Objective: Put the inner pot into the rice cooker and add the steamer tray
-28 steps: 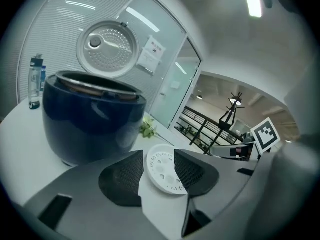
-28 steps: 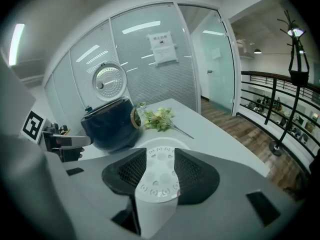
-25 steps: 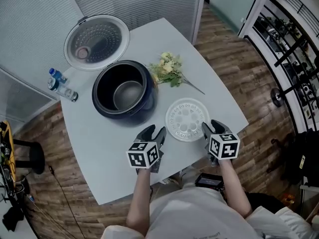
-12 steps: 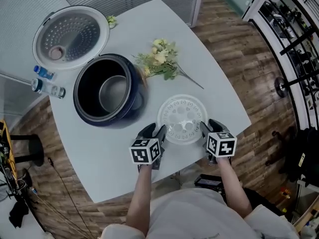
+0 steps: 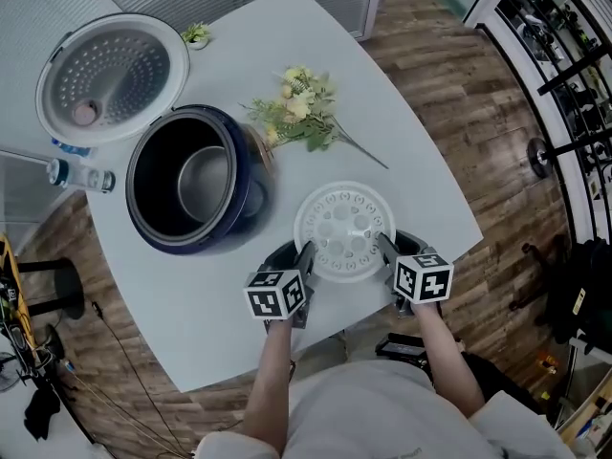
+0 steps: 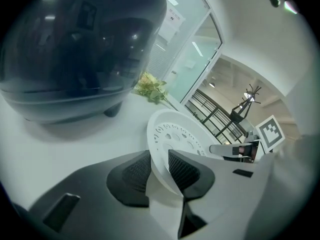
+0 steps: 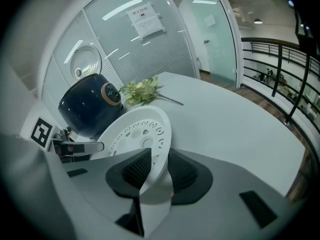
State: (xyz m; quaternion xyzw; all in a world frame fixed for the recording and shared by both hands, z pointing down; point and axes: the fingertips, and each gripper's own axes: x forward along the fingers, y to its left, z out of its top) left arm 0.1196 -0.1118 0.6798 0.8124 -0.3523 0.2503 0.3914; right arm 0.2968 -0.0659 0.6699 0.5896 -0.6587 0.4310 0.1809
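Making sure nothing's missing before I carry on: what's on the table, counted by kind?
Cooker: 1
Pot: 1
Tray: 1
Flower bunch: 1
Loose sprig: 1
Bottle: 1 (a second may hide behind the lid)
Total: 6

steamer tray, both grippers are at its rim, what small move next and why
Probably lift the steamer tray straight up, level, once both grips feel firm: the left gripper and right gripper jaws are closing with its rim between them, and the inner pot already sits in the open rice cooker.
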